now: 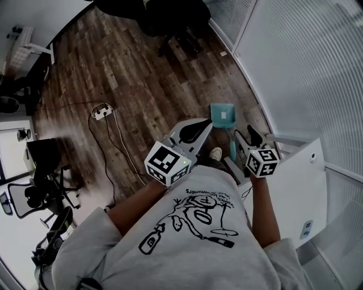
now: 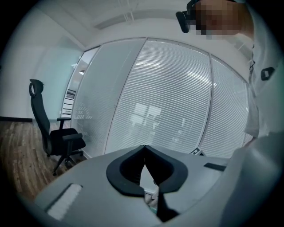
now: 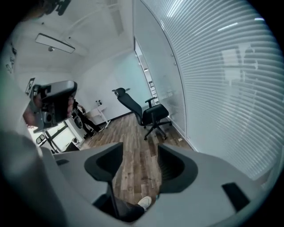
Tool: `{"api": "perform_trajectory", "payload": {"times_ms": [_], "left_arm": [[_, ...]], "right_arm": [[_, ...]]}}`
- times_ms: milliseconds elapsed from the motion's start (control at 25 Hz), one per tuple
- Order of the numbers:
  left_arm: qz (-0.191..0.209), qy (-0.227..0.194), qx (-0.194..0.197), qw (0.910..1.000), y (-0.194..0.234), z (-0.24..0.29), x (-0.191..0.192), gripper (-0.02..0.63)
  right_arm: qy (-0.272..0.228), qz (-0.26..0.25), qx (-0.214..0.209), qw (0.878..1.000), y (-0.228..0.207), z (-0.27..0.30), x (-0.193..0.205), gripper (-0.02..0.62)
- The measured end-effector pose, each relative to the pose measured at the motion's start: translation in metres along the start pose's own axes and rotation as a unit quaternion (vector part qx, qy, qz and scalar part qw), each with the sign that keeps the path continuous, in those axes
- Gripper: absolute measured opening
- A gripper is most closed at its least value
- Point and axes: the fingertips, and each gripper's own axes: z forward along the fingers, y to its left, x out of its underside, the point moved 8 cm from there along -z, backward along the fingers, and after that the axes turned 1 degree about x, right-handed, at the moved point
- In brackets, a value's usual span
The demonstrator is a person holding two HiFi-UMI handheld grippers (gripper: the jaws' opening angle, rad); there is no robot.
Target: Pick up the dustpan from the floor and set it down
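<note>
A teal dustpan [image 1: 223, 115] stands on the wooden floor by the glass wall, its long handle [image 1: 232, 144] running back toward my feet. My left gripper [image 1: 204, 126] hovers just left of the pan, above the floor; in the left gripper view [image 2: 144, 148] its jaws meet at the tips with nothing between them. My right gripper [image 1: 247, 139] hangs beside the handle, to its right. In the right gripper view [image 3: 140, 162] its jaws stand apart, with floor and a white shoe [image 3: 143, 202] showing in the gap. Neither gripper touches the dustpan.
A black office chair [image 1: 170, 17] stands farther along the glass partition [image 1: 300, 73]. A white power strip [image 1: 102, 111] with trailing cables lies on the floor to the left. A white cabinet top [image 1: 295, 181] is at my right, and more chairs [image 1: 34, 192] at far left.
</note>
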Motion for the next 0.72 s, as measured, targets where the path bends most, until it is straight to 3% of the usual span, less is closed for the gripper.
{"api": "perform_trajectory", "payload": {"times_ms": [360,720], "left_arm": [[0.013,-0.020,-0.005,0.9997,0.008,0.005,-0.023,0.002],[0.026,-0.036,0.003,0.9990,0.007,0.008,-0.042,0.002]], "right_arm": [[-0.074,-0.059,-0.001,0.996,0.033,-0.037,-0.072,0.182],[-0.141,-0.121,0.001,0.983,0.071,-0.077,-0.125,0.104]]}}
